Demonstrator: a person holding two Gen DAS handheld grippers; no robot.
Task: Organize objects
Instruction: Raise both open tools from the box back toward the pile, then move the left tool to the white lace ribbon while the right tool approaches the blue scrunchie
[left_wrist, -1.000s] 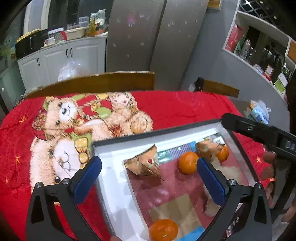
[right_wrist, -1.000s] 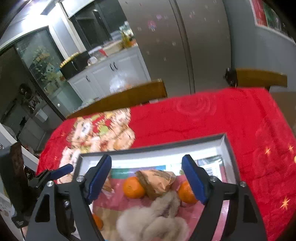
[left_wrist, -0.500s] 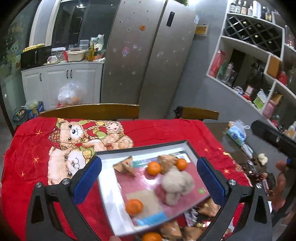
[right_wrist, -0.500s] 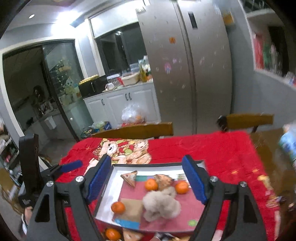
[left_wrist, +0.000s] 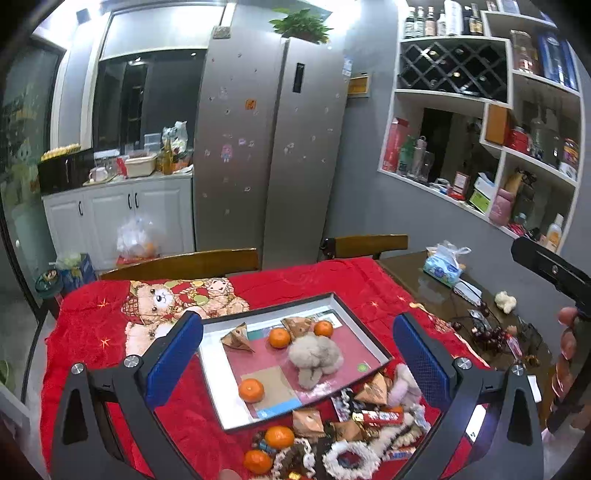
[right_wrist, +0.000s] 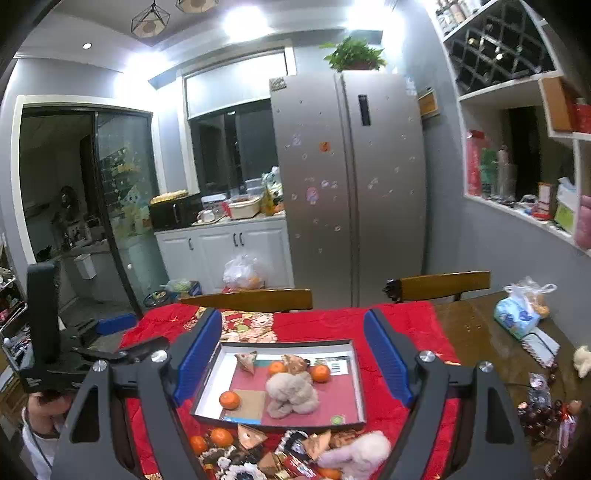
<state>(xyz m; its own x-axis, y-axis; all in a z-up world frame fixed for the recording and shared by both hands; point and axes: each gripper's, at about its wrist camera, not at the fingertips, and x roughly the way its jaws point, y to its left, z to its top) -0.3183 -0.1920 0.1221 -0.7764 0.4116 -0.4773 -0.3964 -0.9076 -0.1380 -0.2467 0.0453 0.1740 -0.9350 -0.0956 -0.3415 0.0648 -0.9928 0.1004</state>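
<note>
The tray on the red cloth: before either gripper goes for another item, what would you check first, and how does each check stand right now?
1. Left gripper empty and open: ok, nothing between its blue pads.
2. Right gripper empty and open: ok.
3. Tray has free room: ok, bare floor beside its three oranges, fluffy toy and wrapped packets.
4. Loose pile within view: ok, oranges, packets and scrunchies lie in front of the tray.
5. Next item free to lift: cannot tell, the pile overlaps.
6. Grippers clear of each other: ok, they stand apart.
</note>
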